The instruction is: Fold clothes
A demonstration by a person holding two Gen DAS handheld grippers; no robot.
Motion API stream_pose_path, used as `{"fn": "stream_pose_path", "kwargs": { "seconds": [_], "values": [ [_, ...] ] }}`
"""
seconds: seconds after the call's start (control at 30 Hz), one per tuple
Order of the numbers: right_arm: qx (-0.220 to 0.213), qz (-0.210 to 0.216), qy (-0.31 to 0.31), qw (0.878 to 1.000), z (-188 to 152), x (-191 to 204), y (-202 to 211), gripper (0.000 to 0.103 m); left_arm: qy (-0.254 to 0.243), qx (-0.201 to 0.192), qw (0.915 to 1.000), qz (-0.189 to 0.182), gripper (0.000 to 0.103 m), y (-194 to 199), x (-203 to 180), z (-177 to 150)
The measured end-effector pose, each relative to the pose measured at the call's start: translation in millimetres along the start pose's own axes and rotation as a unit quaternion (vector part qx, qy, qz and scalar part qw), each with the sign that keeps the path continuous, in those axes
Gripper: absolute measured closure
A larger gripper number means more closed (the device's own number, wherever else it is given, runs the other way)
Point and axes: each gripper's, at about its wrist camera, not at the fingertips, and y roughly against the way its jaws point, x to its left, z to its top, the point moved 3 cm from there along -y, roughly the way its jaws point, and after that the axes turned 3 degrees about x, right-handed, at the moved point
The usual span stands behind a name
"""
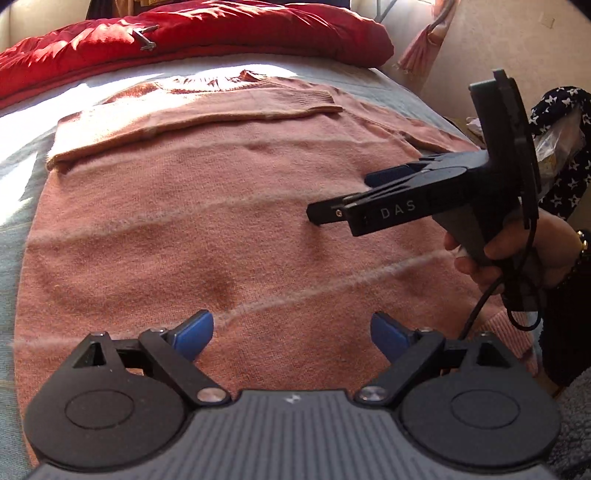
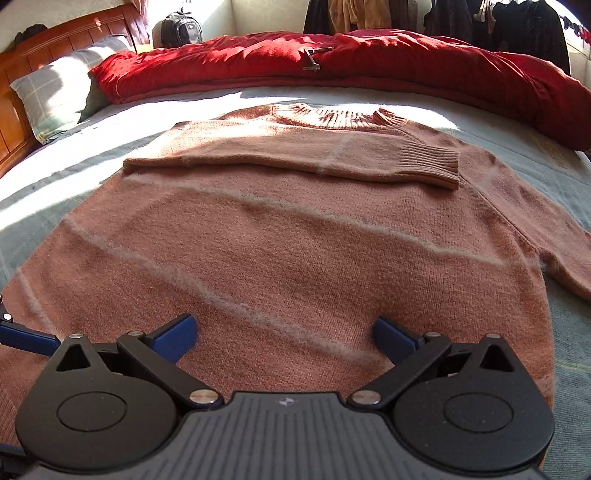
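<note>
A pink knit sweater [image 1: 207,229] with pale fuzzy stripes lies flat on the bed; it also shows in the right wrist view [image 2: 295,236]. One sleeve [image 2: 295,158] is folded across the chest, its ribbed cuff [image 2: 436,162] near the right shoulder. The other sleeve [image 2: 576,266] hangs out to the right. My left gripper [image 1: 291,334] is open and empty above the sweater's lower part. My right gripper [image 2: 284,338] is open and empty over the hem; in the left wrist view it [image 1: 340,199] hovers over the sweater's right side, held by a hand.
A red quilt [image 2: 332,62] is bunched along the far side of the bed. A grey pillow [image 2: 62,88] and wooden headboard [image 2: 22,74] are at the far left. The light blue sheet [image 2: 74,166] surrounds the sweater. Dark clothes [image 2: 517,26] hang behind.
</note>
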Motion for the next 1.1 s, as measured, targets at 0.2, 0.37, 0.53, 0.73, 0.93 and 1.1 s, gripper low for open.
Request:
{"fn": "stream_pose_path", "kwargs": {
  "seconds": [0.2,0.37,0.53,0.73,0.93,1.1],
  "values": [
    [0.001,0.026,-0.05,0.998,10,-16,14,0.0,0.032,-0.04,0.9975,0.05,0.011,4,30,24],
    [0.011,0.024,-0.055,0.998,-7,-26,20,0.0,0.004,-0.046,0.9966,0.068,0.011,-12,25,40],
    [0.005,0.025,-0.06,0.998,-17,-34,39,0.0,0.025,-0.013,0.9973,0.068,0.011,-41,25,42],
    [-0.053,0.022,-0.113,0.992,13,-68,50,0.0,0.033,-0.015,0.9964,0.076,0.007,-45,24,33],
    [-0.034,0.031,-0.189,0.981,13,-97,23,0.0,0.047,-0.017,0.9966,0.065,0.007,-40,31,30],
    [-0.05,0.042,-0.193,0.979,-3,-105,31,0.0,0.062,-0.018,0.9967,0.049,0.003,-40,36,32]
  ]
}}
